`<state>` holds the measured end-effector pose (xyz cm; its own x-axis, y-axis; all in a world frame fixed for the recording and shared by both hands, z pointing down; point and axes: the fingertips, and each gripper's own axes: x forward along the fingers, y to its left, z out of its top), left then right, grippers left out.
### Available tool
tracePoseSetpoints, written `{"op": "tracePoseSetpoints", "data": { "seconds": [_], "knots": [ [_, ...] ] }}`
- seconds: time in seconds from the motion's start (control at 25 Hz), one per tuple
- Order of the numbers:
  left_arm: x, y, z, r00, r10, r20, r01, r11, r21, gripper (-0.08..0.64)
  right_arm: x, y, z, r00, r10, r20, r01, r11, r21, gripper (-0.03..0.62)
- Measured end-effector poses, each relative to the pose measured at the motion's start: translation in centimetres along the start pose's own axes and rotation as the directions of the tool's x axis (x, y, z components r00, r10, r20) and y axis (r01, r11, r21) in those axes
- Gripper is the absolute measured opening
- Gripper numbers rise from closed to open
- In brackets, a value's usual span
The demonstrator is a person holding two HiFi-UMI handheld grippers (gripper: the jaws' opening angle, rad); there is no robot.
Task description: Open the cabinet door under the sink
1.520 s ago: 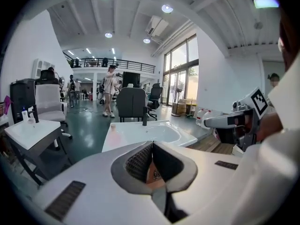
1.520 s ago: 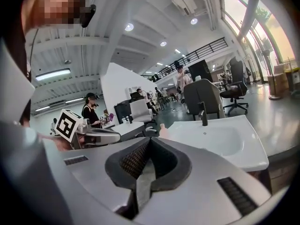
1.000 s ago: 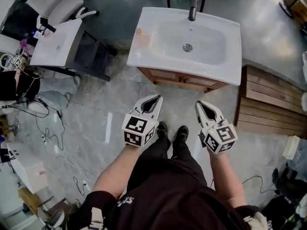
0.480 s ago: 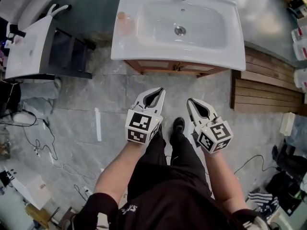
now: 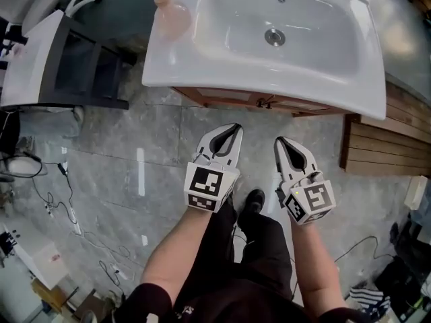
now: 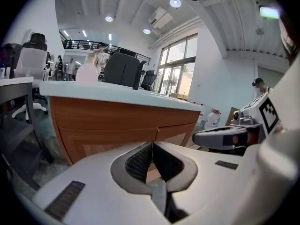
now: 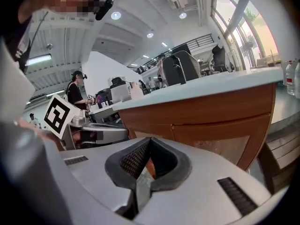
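Note:
The white sink (image 5: 202, 66) fills the top of the head view, and only the top edge of the wooden cabinet (image 5: 229, 99) shows under its rim, with small knobs (image 5: 264, 103) at the middle. Both grippers hover side by side over the grey floor, short of the cabinet. My left gripper (image 5: 236, 128) is shut and empty, and so is my right gripper (image 5: 279, 142). The left gripper view has the shut jaws (image 6: 151, 144) facing the cabinet front (image 6: 103, 125) near the door seam. The right gripper view has its shut jaws (image 7: 150, 139) facing the right door (image 7: 220, 130).
A pink soap bottle (image 5: 172, 15) stands on the sink's left corner. A black and white side table (image 5: 60, 52) is at the left, and a slatted wooden platform (image 5: 390, 147) at the right. Cables (image 5: 57, 194) lie on the floor at left. The person's shoe (image 5: 252, 200) is under the grippers.
Both grippers have sunk lower and stayed shut. The head has come closer to the sink, which now looks larger and fills the top of the view.

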<state>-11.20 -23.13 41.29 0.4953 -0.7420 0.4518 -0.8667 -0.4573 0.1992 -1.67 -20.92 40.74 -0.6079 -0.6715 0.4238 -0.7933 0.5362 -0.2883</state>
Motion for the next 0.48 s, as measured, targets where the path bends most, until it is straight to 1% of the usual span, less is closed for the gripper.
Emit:
{"op": "tracePoseSetpoints", "data": {
  "seconds": [0.12, 0.28, 0.4, 0.44, 0.48],
  "knots": [
    [3.4, -0.2, -3.2, 1.0, -0.013, 0.011, 0.012, 0.999, 0.039, 0.021, 2.2, -2.5, -4.6, 1.0, 0.005, 0.006, -0.005, 1.0, -0.01, 0.015],
    [6.8, 0.4, -7.5, 1.0, 0.002, 0.027, -0.004, 0.999, 0.046, 0.021, 4.4, -5.4, -10.1, 1.0, -0.026, 0.002, 0.026, 0.999, 0.021, 0.035],
    [9.0, 0.9, -9.7, 0.999, 0.008, 0.042, -0.01, 0.999, 0.049, 0.03, 6.0, -7.2, -12.7, 0.999, -0.04, 0.009, 0.04, 0.999, 0.021, 0.057],
    [9.7, 1.0, -10.3, 0.999, 0.007, 0.045, -0.009, 0.999, 0.05, 0.042, 6.6, -7.8, -13.2, 0.999, -0.042, 0.017, 0.042, 0.999, 0.015, 0.061],
    [10.4, 1.1, -10.9, 0.999, 0.003, 0.046, -0.005, 0.999, 0.051, 0.078, 7.2, -8.3, -13.6, 0.999, -0.042, 0.029, 0.042, 0.999, 0.009, 0.063]
  ]
}}
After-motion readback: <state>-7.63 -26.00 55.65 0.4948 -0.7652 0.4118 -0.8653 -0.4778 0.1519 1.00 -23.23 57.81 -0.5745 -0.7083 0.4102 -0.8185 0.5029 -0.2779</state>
